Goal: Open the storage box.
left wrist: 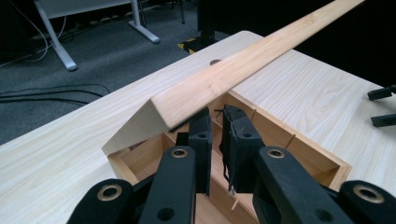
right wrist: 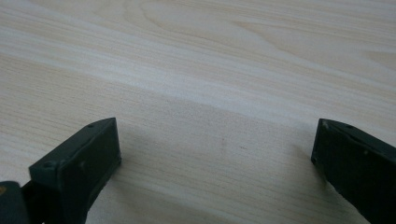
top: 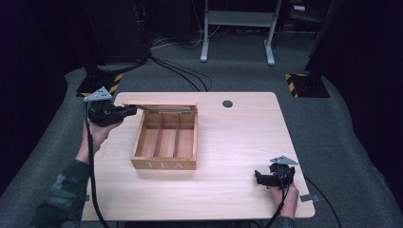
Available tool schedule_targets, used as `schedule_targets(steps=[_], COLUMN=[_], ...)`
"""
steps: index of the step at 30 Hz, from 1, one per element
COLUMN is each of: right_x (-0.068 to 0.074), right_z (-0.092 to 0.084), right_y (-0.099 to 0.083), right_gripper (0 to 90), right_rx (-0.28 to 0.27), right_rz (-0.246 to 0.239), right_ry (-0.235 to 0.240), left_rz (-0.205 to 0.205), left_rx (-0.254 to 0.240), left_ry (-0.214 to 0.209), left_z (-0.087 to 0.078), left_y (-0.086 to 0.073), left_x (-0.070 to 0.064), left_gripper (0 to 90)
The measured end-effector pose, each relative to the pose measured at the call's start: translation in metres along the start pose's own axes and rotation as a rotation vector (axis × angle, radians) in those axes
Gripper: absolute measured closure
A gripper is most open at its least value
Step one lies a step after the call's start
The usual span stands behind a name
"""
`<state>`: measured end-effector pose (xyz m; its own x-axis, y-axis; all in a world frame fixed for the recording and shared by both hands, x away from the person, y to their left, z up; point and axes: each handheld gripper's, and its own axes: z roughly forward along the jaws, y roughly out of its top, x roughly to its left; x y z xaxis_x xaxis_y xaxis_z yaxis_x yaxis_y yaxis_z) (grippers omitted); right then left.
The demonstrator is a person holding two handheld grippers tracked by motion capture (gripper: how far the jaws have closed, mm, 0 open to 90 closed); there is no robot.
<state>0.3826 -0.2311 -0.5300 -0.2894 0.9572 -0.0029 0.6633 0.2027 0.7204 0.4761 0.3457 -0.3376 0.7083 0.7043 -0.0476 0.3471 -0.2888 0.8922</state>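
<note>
Pale wood-grain worktop (top: 237, 142) stands on grey carpet in a dark room; cables and a grey metal frame lie on the floor at the far side. A round cable port (top: 227, 103) sits near the far edge.

Wooden tea box (top: 165, 142), lettered TEA on its near face, rests left of centre with three bare compartments showing. Its hinged lid (top: 159, 107) stands raised along the far side.

Left claw (top: 128, 111) is at the lid's left end, jaws nearly together just under the lid's edge, probably propping it open; whether the pads pinch the wood cannot be told.

Right claw (top: 259, 176) rests idle near the near right corner, jaws apart over bare worktop, well clear of the box.
</note>
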Motion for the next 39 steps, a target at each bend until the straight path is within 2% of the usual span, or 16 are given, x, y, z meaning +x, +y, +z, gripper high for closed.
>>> schedule_targets(steps=[39], right_x=[0.0000], right_z=[0.0000], right_y=[0.0000], right_gripper=[0.8], right_rx=[0.000], right_rz=[0.000], right_ry=[0.000], left_rz=[0.003], left_rx=[0.005], left_ry=[-0.001], left_z=[0.0034], left_y=[0.0010], left_x=[0.0016], left_gripper=[82.9])
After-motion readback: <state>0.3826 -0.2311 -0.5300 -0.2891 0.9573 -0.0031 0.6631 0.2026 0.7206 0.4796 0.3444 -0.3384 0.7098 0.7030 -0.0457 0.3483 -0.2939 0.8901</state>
